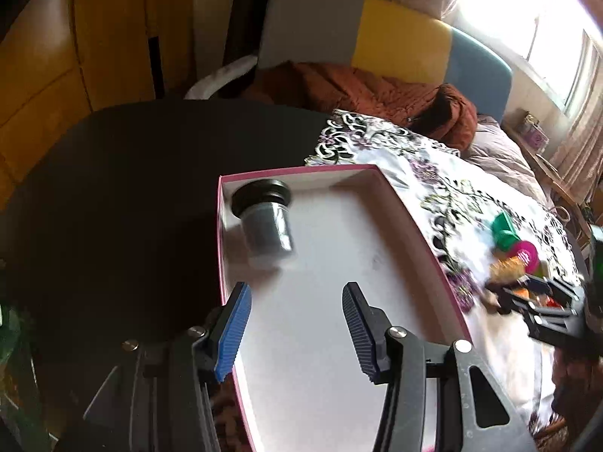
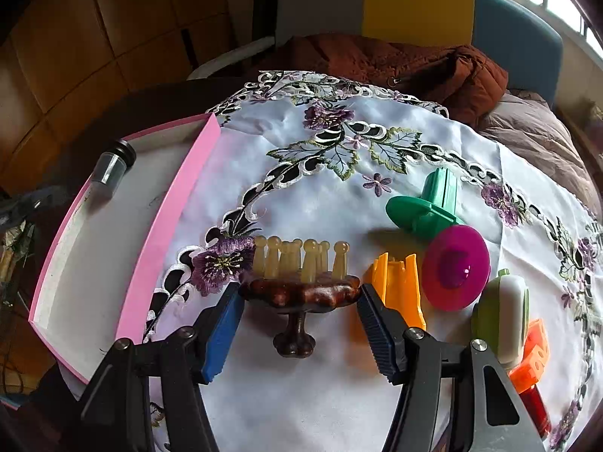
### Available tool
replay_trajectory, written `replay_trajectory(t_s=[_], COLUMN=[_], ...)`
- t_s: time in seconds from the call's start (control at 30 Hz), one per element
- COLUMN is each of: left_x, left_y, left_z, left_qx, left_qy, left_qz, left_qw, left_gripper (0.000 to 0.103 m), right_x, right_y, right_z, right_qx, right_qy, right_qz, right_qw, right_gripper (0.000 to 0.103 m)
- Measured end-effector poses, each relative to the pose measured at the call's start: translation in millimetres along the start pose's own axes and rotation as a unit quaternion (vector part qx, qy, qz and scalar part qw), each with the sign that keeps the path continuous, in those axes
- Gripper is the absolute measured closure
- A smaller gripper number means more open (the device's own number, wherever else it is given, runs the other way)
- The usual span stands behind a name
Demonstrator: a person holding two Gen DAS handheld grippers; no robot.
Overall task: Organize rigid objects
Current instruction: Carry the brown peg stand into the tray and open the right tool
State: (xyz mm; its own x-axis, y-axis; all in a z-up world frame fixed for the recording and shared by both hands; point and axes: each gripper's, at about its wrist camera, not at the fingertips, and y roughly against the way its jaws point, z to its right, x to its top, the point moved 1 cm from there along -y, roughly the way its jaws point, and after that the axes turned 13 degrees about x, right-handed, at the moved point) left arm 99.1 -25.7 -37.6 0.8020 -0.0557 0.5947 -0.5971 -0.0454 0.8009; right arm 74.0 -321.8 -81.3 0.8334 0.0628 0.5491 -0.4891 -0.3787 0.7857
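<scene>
A pink-rimmed white box (image 1: 410,207) lies on the table; it also shows at the left of the right wrist view (image 2: 169,203). A clear jar with a black lid (image 1: 265,218) lies on its side in the box's far corner (image 2: 111,167). My left gripper (image 1: 296,303) is open and empty above the box floor. My right gripper (image 2: 297,293) is open, its jaws on either side of a brown wooden massager with pale pegs (image 2: 299,282), whether touching I cannot tell. Beside it lie an orange piece (image 2: 399,286), a magenta disc (image 2: 456,267), a green piece (image 2: 429,207) and a green-white object (image 2: 501,316).
An embroidered white cloth (image 2: 339,150) covers the right part of the dark table (image 1: 132,188). An orange and red toy (image 2: 535,361) lies at the right edge. A brown jacket (image 2: 395,64) and a sofa lie behind the table.
</scene>
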Motion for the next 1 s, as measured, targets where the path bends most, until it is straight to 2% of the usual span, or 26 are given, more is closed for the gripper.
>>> replay_trajectory(t_s=[0.33, 1.0], left_x=[-27.5, -42.9], left_y=[38.5, 48.2], left_z=[9.3, -8.9], left_qx=[0.011, -0.002], left_qy=[-0.011, 0.004], left_qz=[0.025, 0.029], left_qw=[0.9996, 0.9996], left_gripper=[0.052, 0.052], right_x=[-0.9, -2.0], right_y=[0.0, -4.8], right_z=[-0.2, -22.5], right_qx=[-0.004, -0.034], right_qy=[-0.002, -0.026], right_qz=[0.004, -0.001], right_qw=[1.0, 0.999], right_gripper=[0.041, 0.041])
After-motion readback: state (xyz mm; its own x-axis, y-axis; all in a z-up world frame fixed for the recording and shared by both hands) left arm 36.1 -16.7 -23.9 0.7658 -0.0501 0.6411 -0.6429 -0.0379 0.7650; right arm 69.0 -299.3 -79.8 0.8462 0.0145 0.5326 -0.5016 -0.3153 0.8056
